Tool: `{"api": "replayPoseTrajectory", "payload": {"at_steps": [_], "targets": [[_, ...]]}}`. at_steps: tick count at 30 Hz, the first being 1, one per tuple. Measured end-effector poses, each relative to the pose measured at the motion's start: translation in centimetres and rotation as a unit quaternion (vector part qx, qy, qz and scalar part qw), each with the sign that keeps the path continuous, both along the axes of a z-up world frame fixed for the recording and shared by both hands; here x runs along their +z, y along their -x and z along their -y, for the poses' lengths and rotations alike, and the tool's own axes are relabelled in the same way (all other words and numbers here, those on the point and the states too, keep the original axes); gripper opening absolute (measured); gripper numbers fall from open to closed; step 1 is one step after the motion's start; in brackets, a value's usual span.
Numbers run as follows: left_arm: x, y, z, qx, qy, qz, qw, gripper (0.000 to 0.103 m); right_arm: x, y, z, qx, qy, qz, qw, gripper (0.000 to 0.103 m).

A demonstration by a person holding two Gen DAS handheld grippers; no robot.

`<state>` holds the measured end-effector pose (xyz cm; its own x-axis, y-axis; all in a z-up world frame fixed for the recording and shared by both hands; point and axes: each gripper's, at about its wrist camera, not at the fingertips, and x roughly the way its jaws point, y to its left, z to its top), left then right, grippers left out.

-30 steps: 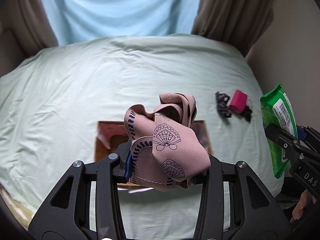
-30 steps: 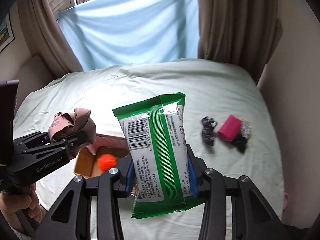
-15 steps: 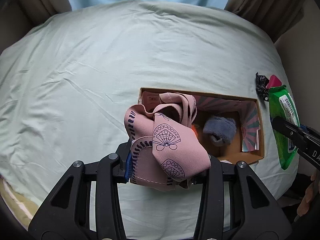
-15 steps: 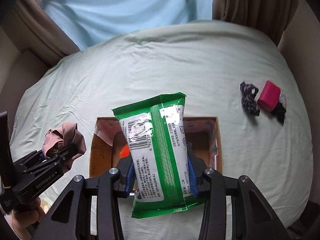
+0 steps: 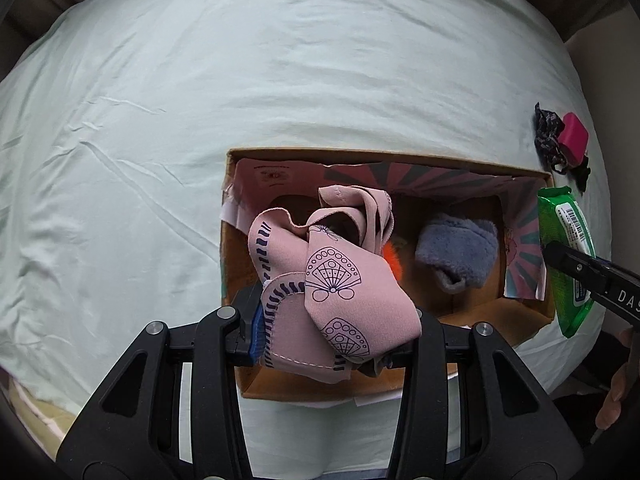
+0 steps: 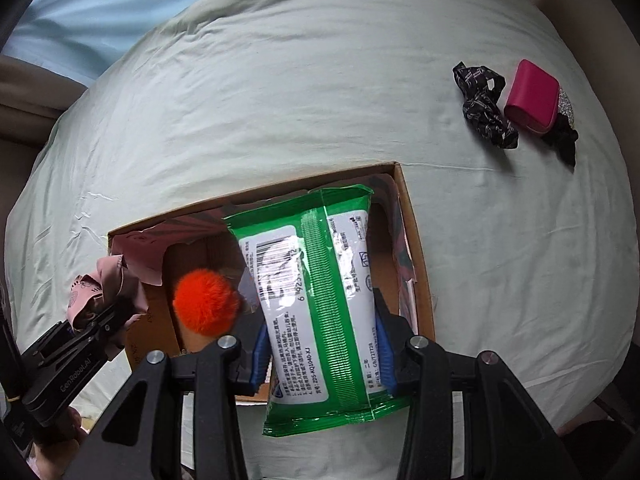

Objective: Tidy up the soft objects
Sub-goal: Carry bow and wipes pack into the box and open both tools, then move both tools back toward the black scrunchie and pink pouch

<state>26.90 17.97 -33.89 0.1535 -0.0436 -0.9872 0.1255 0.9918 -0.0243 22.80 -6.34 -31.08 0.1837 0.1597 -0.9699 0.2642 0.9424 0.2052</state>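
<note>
Both views look steeply down from close above the bed (image 5: 280, 92), each along its own gripper's fingers (image 5: 216, 344). The left wrist view sits over the left half of the open cardboard box (image 5: 384, 156), the right wrist view over its right half (image 6: 416, 240). They share the box, the bedsheet and the small dark and pink items (image 6: 516, 104) at the bed's right; each also catches the other gripper at its edge.
</note>
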Motion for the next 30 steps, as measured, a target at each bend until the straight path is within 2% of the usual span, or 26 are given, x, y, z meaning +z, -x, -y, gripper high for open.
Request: {"api": "replayPoseTrajectory", "payload": {"at_steps": [3,5,6,7,8,9,11,12,16,21,30], "targets": [[-0.8,-0.7,0.6,-0.014,-0.004,-0.009,0.9998,0.037,-1.1,-0.5,0.4,-0.007,-0.002,-0.016,1.0,0.04],[-0.8,-0.9,0.8,-0.023,0.021,-0.014,0.9994,0.039,-1.7,-0.7,0.7,-0.015,-0.009,-0.022,1.0,0.04],[-0.5,-0.9,1.0,-0.026,0.026,-0.013,0.9992,0.053,-1.9,-0.7,0.7,-0.02,-0.012,-0.024,0.999,0.04],[-0.3,-0.9,1.2,-0.029,0.021,-0.012,0.9993,0.081,-2.0,-0.8,0.7,-0.024,-0.013,-0.025,0.999,0.04],[0.0,-0.8,1.4,-0.031,0.012,-0.009,0.9994,0.096,-2.0,-0.8,0.8,-0.026,-0.015,-0.023,0.999,0.044],[0.4,-0.7,1.4,-0.034,0.011,-0.001,0.9993,0.103,-1.9,-0.9,0.9,-0.03,-0.019,-0.019,0.999,0.049],[0.8,-0.4,1.4,-0.04,0.015,0.003,0.9991,0.103,-1.7,-0.9,1.2,-0.04,-0.021,-0.013,0.999,0.093],[0.9,-0.3,1.2,-0.039,0.013,0.002,0.9991,0.103,-1.6,-0.8,1.2,-0.04,-0.018,-0.009,0.999,0.102],[1.3,0.3,-0.1,-0.024,0.025,0.001,0.9994,0.103,-0.9,-0.6,0.8,-0.017,-0.004,0.001,1.0,0.103],[2.0,1.3,-0.9,-0.014,0.03,0.006,0.9994,0.103,-0.1,0.2,0.3,-0.006,-0.01,0.021,1.0,0.103],[5.4,3.5,-2.1,0.011,0.05,0.034,0.9981,0.103,2.9,2.0,-0.8,0.017,-0.003,0.054,0.998,0.103]]}}
